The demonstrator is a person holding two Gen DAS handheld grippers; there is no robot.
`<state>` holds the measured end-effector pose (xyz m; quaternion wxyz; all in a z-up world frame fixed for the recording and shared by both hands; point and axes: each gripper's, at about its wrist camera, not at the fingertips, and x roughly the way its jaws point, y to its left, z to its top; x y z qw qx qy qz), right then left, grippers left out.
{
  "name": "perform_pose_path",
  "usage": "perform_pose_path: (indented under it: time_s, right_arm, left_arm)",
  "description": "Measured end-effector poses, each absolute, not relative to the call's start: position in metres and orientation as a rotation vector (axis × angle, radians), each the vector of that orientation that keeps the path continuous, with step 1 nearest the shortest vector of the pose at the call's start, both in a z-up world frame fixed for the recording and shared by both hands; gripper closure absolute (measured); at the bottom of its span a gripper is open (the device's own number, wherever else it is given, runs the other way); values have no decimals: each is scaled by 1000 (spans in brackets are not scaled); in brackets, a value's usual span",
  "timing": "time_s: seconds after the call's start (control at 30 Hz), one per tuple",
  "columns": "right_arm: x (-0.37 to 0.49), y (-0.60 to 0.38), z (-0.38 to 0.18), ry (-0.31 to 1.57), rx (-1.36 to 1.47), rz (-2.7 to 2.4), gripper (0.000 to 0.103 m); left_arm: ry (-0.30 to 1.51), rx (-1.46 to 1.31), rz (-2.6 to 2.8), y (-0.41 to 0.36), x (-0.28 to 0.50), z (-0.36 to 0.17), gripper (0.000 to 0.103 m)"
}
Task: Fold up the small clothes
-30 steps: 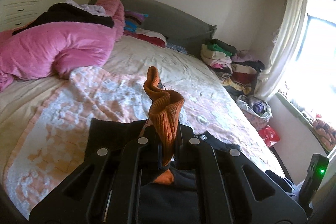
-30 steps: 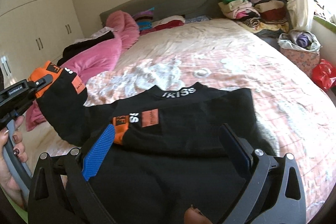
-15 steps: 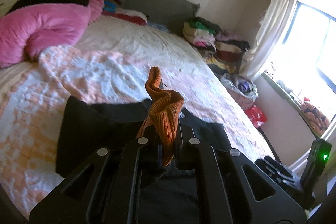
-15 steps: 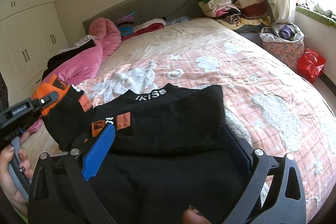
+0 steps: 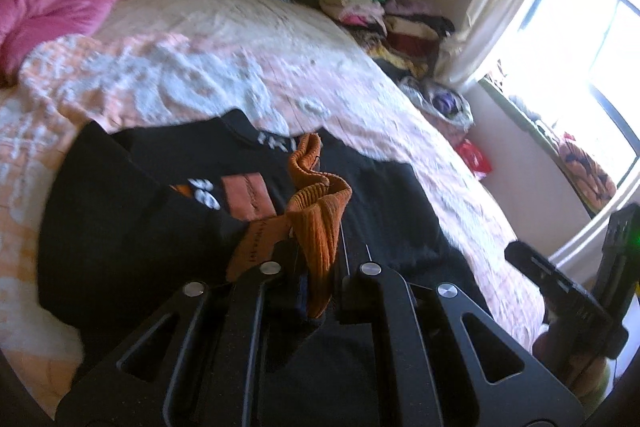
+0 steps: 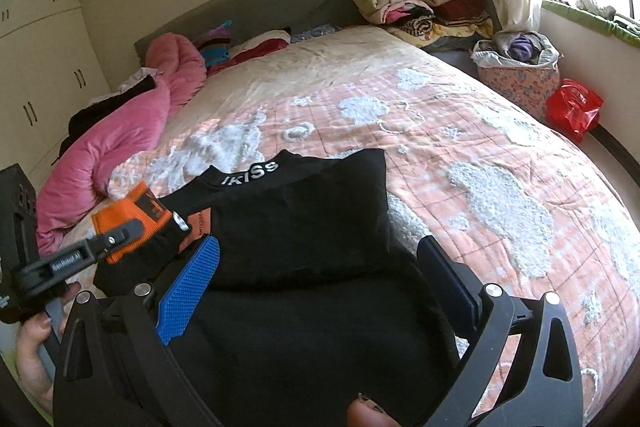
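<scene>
A small black sweater (image 6: 312,227) with white collar lettering and orange patches lies on the bed's near edge; it also shows in the left wrist view (image 5: 128,227). My left gripper (image 5: 320,259) is shut on the sweater's orange ribbed sleeve cuff (image 5: 320,215) and holds the sleeve over the sweater's body. It shows at the left of the right wrist view (image 6: 156,223), with the cuff (image 6: 128,211) in it. My right gripper (image 6: 316,267) is open, its blue pads (image 6: 192,283) spread over the sweater's lower part, holding nothing.
The bed has a pink and white patterned blanket (image 6: 460,147). A pink duvet (image 6: 120,143) lies at the left. Piles of folded clothes (image 6: 424,3) sit at the far right corner. A laundry basket (image 6: 516,75) and red bag (image 6: 572,107) stand beside the bed.
My left gripper has carried the orange cuff rightward and down, across the sweater's body. The right gripper has stayed open over the lower part.
</scene>
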<state>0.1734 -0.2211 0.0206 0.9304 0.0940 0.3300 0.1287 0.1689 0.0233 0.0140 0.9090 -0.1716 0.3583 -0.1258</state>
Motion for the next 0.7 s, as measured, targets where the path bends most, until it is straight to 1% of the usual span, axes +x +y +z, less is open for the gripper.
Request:
perform_pose_path:
  time_s: [0.03, 0.1, 0.17, 0.2, 0.3, 0.33, 0.4, 0.47, 0.5, 0.57, 0.63, 0.67, 0.7]
  right_arm:
    - [174, -221, 19, 680, 192, 263, 4]
    - [176, -220, 17, 687, 188, 259, 4]
    - [178, -218, 13, 704, 185, 260, 4]
    - [179, -217, 11, 713, 185, 263, 4]
    - [182, -209, 3, 747, 182, 280, 4]
    - [183, -204, 0, 763, 184, 298, 4]
    - [184, -194, -6, 792, 183, 320, 4]
    - [184, -180, -14, 821, 171, 357, 4]
    - [184, -172, -19, 839, 160, 372, 5]
    - [185, -158, -28, 867, 156, 396, 5]
    - [188, -149, -35, 889, 176, 419, 6]
    - [190, -144, -39, 903, 190, 429, 9]
    - [193, -139, -43, 913, 200, 442, 19]
  left_arm:
    - [754, -355, -276, 21, 171, 9, 99]
    - [782, -356, -309, 19, 174, 3, 89]
    - [816, -343, -334, 18, 178, -1, 62]
    - [819, -338, -335, 19, 178, -1, 58]
    - [811, -338, -311, 27, 179, 3, 53]
    - [811, -341, -285, 33, 181, 5, 50]
    - [807, -328, -224, 43, 186, 10, 41]
    - [799, -300, -145, 53, 189, 14, 28]
    - [787, -292, -117, 58, 190, 17, 25]
    - [748, -277, -64, 68, 188, 22, 11]
    - [716, -281, -19, 81, 184, 22, 9]
    - [707, -285, -3, 87, 184, 23, 9]
    - [701, -288, 12, 92, 183, 23, 9]
